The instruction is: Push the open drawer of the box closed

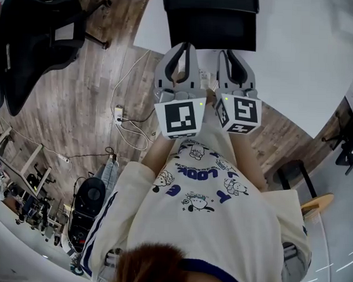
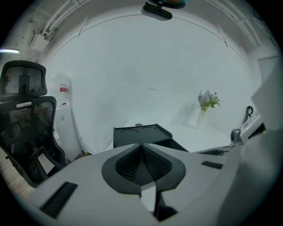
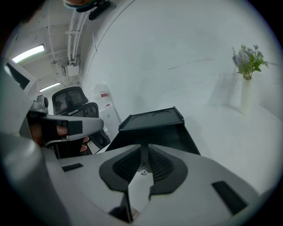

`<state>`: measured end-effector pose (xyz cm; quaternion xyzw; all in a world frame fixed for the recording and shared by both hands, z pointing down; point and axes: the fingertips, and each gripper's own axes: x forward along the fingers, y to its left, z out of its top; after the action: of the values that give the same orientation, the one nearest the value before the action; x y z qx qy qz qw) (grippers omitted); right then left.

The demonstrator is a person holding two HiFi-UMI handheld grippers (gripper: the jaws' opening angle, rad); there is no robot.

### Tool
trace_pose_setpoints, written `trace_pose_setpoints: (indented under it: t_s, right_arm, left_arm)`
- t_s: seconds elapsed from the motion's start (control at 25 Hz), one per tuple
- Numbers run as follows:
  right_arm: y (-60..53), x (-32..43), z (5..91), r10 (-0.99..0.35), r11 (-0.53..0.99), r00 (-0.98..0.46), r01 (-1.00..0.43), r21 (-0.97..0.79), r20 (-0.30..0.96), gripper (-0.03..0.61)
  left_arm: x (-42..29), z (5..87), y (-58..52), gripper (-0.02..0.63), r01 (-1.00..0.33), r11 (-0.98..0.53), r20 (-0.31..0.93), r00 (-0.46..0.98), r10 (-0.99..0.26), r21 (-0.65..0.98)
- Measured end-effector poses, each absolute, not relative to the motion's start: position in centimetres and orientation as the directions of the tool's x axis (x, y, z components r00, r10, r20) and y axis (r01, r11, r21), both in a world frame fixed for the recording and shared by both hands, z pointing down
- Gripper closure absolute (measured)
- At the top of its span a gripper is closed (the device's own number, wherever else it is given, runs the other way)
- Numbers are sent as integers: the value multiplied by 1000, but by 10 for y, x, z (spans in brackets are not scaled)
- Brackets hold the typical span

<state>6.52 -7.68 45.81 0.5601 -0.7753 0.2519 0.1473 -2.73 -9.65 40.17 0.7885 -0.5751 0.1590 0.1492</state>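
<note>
The left gripper (image 1: 182, 48) and right gripper (image 1: 230, 54), both closed on nothing, hung side by side at a white table's (image 1: 306, 61) near edge, just short of the black box (image 1: 210, 1), its drawer (image 1: 212, 30) open toward them.

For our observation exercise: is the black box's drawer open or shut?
Open: the drawer juts forward from under the black box top, toward the camera.

The box (image 1: 209, 20) at the top of the head view looks like matt black plastic. It stands on a smooth, matt white table (image 1: 306, 61). The floor (image 1: 79, 99) is wood-grain planking. The left gripper (image 1: 184, 48) and right gripper (image 1: 229, 52) have smooth matt grey plastic shells. Their fingers (image 2: 154, 163) have dark, ribbed inner faces. The office chair (image 2: 24, 84) has a black mesh back. The shirt (image 1: 214, 214) is printed cloth.
</note>
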Motion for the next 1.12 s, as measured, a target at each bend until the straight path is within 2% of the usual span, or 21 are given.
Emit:
trace_pose_setpoints:
  t_s: [0.2,0.28,1.12]
  right_arm:
    - [-76,67,470,-775,254,-343,-938,-234,531,523]
    - [-74,65,476,-763,259,-351,-935,-241,542,465]
    - [-64,51,528,-663,308,-398,-917,-253,634,451]
  left_arm:
    - [-25,412,-98,583,-956,-287,441,282,-852,56]
    - [-26,416,-99,583,-957,-286,445,279,-851,53]
    - [-30,436,-93,583,-967,-250,481,244,-842,51]
